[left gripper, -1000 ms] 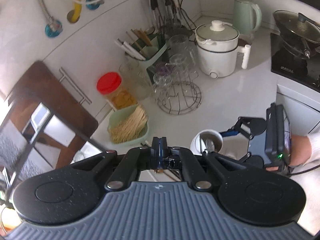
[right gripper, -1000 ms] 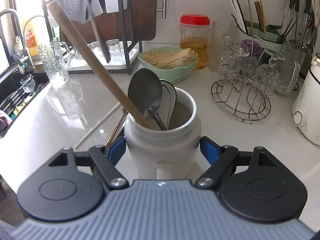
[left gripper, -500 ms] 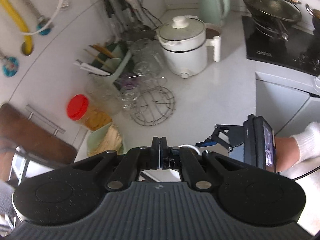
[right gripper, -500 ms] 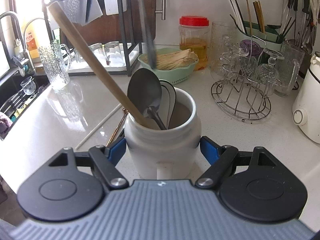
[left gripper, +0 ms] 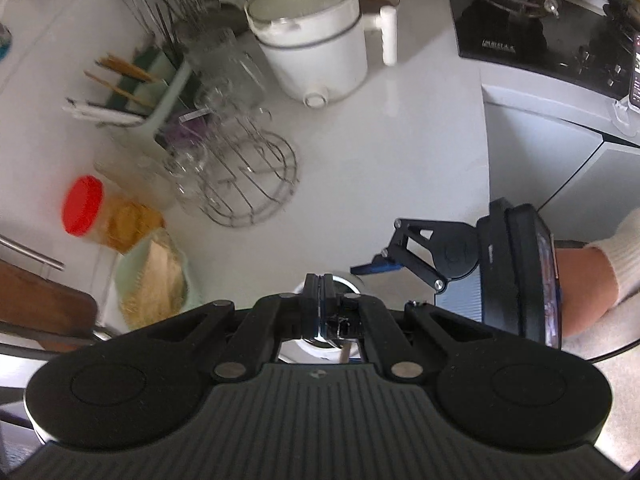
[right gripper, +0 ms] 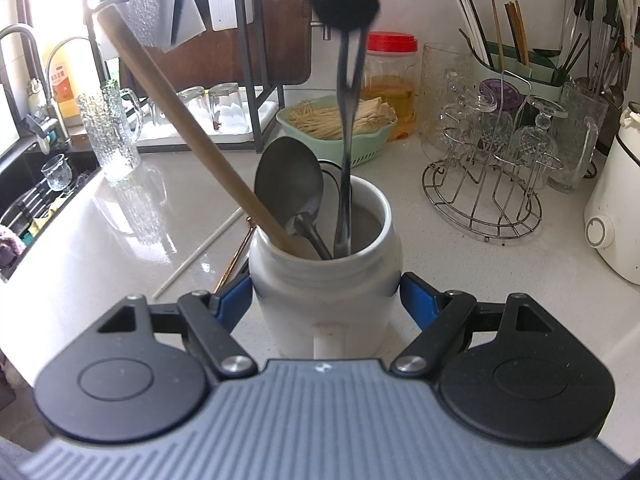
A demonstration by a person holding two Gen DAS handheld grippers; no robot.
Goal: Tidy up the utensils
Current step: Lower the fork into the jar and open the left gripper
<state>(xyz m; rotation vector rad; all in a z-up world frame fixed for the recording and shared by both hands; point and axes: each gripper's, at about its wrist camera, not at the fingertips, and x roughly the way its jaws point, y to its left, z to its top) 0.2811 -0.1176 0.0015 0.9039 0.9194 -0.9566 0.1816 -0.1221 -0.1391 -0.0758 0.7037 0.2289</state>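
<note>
Right claw [right gripper: 326,300]: blue fingertips on black linkage arms, silver pivot screws, two round black housings, ribbed grey base. Left claw [left gripper: 319,300]: same black build; its pad colour is hard to tell. Cream ribbed-knit sleeve [left gripper: 620,244] at the right wrist.

Bare counter [right gripper: 120,240] lower left of the right wrist frame, crossed by loose chopsticks [right gripper: 200,256]. Glass rack [right gripper: 484,192] and white cooker [right gripper: 616,208] crowding right; green basket [right gripper: 340,128] behind.

White ceramic jar [right gripper: 326,296] — upright metal utensil [right gripper: 345,184], spoons, wooden handle inside
</note>
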